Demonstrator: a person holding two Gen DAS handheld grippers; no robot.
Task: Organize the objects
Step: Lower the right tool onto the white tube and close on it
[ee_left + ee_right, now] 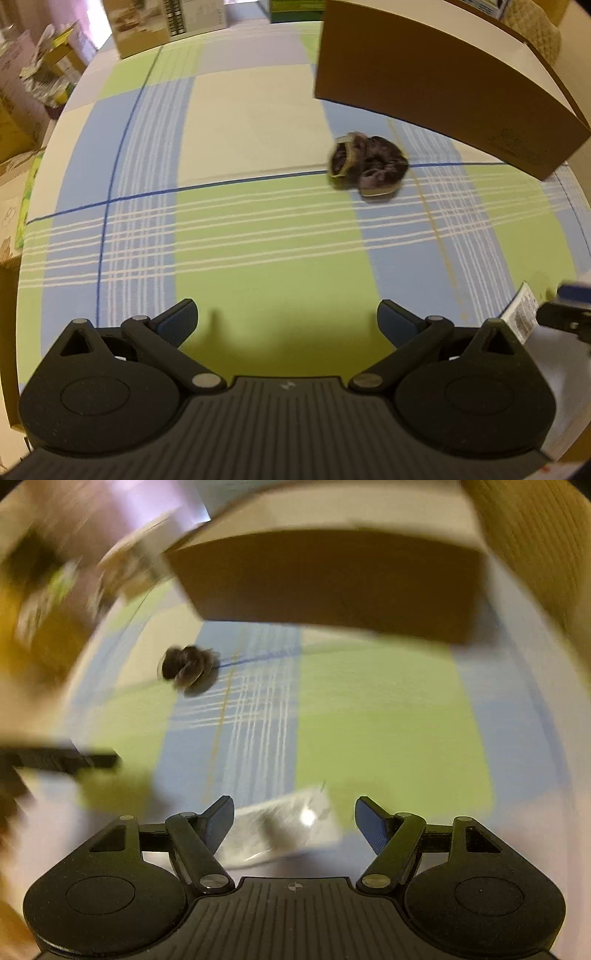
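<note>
Our left gripper [286, 319] with fingers spread over bare checked tablecloth [258, 236], our right gripper [294, 819] also apart, a blurred clear packet [284, 829] lying below it ungripped, dark scrunchie [367, 166] near the cardboard box [436, 96].

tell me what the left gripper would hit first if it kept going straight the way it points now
Most likely bare cloth: the left gripper stands open over a green patch of the checked green, blue and cream tablecloth, nothing between its fingers. The dark crumpled fabric scrunchie lies farther ahead and off to the right.
</note>
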